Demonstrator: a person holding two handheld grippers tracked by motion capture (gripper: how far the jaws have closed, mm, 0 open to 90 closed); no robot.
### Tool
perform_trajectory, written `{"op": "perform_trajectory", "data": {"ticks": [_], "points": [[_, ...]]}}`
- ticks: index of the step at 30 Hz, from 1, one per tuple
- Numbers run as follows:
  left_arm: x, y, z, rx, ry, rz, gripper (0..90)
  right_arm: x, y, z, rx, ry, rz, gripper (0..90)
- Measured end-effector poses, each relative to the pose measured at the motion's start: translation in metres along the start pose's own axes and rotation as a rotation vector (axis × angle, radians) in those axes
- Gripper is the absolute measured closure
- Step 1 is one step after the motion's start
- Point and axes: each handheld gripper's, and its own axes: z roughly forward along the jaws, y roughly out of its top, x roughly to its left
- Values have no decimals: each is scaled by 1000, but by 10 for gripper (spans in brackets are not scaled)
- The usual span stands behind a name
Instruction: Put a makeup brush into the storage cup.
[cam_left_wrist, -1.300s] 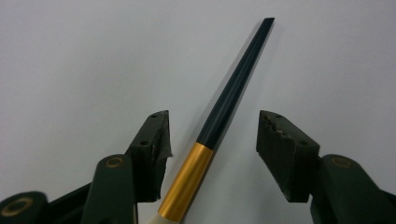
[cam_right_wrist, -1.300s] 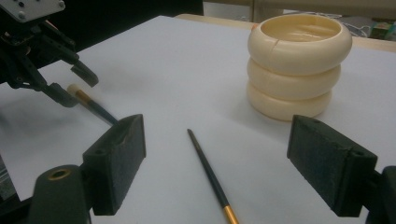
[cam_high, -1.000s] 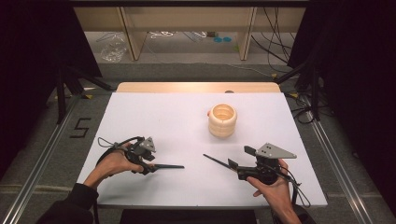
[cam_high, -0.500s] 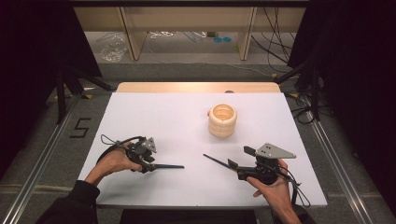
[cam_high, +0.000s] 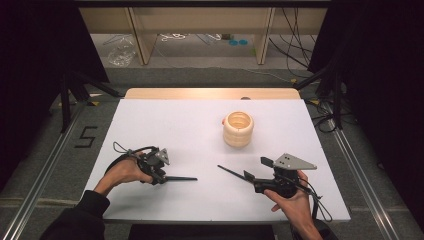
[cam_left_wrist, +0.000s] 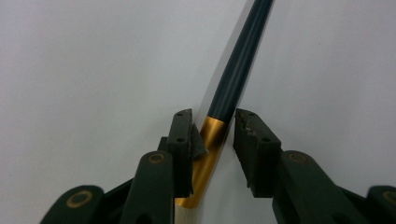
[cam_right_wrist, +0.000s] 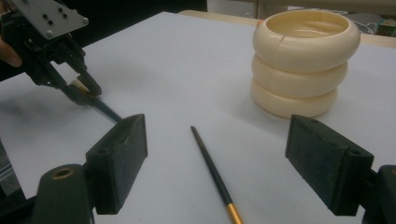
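My left gripper (cam_high: 162, 177) (cam_left_wrist: 214, 115) lies low on the white table (cam_high: 190, 135), pointing right. A dark chopstick with a gold band (cam_left_wrist: 211, 135) (cam_high: 181, 178) runs between its jaws, which have just been closing. The left pad touches the band, and a thin gap shows at the right pad. From the right gripper view, the left gripper (cam_right_wrist: 83, 95) sits at the chopstick's end. My right gripper (cam_high: 257, 168) (cam_right_wrist: 219, 140) stands wide open. A second dark chopstick (cam_right_wrist: 212, 172) (cam_high: 231, 173) lies on the table between its jaws, untouched.
A cream holder of three stacked rings (cam_high: 238, 129) (cam_right_wrist: 301, 60) stands upright at the table's centre right, beyond the right gripper. A wooden strip (cam_high: 210, 93) borders the far edge. Cables (cam_high: 320, 207) trail off the near right corner.
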Motion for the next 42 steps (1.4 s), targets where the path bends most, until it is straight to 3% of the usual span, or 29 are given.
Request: {"op": "perform_trajectory", "data": {"ticks": [11, 25, 42], "points": [[2, 6, 0, 71, -16, 49, 721, -1, -1, 2, -25, -1, -18, 223], [7, 14, 1, 128, -38, 57, 770, -1, -1, 2, -20, 2, -16, 226], [8, 23, 3, 134, -40, 42, 751, 0, -1, 3, -10, 11, 2, 228]]}}
